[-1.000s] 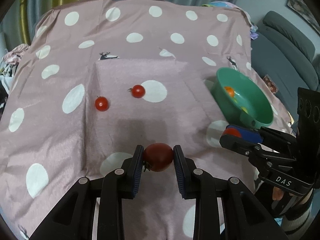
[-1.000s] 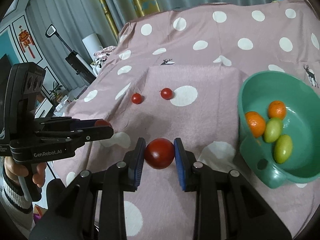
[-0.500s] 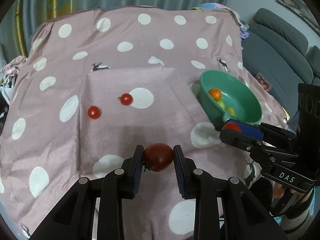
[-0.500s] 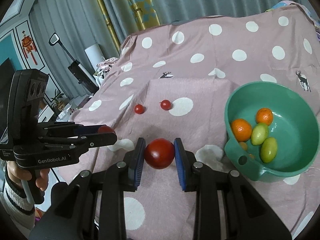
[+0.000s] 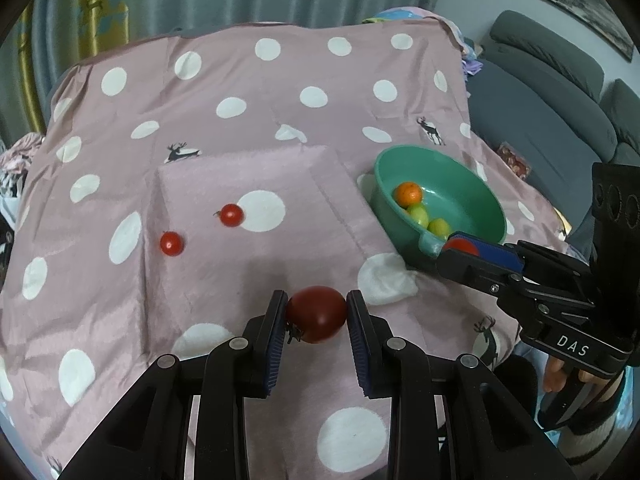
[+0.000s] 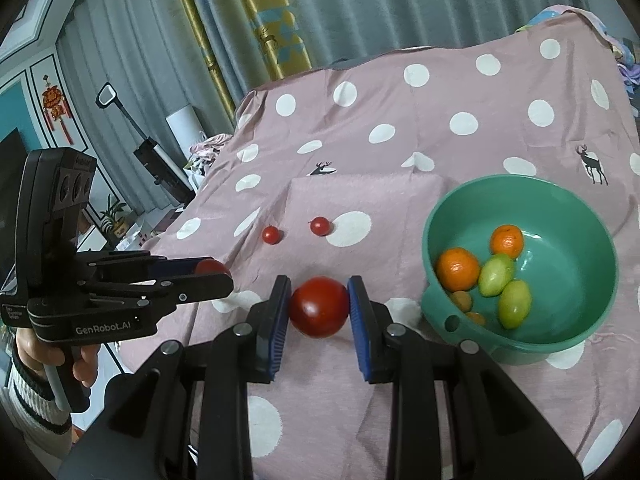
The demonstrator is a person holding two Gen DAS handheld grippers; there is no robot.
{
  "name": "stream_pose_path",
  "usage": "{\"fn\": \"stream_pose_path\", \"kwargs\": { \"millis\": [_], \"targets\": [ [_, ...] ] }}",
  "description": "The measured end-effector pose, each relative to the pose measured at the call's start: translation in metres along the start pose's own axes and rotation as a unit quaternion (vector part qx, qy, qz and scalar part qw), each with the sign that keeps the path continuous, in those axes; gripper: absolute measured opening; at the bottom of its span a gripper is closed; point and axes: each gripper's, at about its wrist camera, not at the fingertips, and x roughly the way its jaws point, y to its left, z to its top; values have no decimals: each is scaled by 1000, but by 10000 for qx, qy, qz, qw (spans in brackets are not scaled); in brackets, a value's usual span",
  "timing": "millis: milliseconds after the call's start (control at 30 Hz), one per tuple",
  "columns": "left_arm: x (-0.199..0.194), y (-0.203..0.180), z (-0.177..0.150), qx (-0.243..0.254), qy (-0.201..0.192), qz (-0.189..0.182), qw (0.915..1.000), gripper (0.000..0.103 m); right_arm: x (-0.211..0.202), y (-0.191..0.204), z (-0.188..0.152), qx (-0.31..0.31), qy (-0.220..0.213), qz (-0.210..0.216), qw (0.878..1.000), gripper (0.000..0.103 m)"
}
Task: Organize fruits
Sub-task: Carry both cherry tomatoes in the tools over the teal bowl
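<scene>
Tomatoes are what both grippers carry: the left gripper is closed on a dark red tomato with its stem end turned toward the left pad, and the right gripper is clamped on a brighter red tomato; both fruits hang above the spotted pink cloth that covers the table. The green bowl, which already holds two oranges and some green fruits, lies to the right of both grippers and slightly ahead. The right gripper is the nearer one, with the bowl's rim and its small spout just beside its right finger, so it probably goes in first. The left gripper has farther to travel, and the right gripper sits between it and the bowl, so the two could collide if they move together. Two small cherry tomatoes rest apart on the raised square under the cloth, ahead and left, well away from the bowl and not yet collected.
</scene>
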Motion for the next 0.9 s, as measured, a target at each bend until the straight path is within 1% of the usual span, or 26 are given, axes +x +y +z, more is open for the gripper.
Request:
{"fn": "stream_pose_path", "kwargs": {
  "millis": [367, 900],
  "targets": [
    [7, -22, 16, 286, -29, -66, 9996, 30, -14, -19, 2, 172, -194, -112, 9996, 30],
    [27, -59, 39, 766, 61, -263, 9967, 30, -29, -55, -2, 510, -375, -398, 9972, 30]
  ]
}}
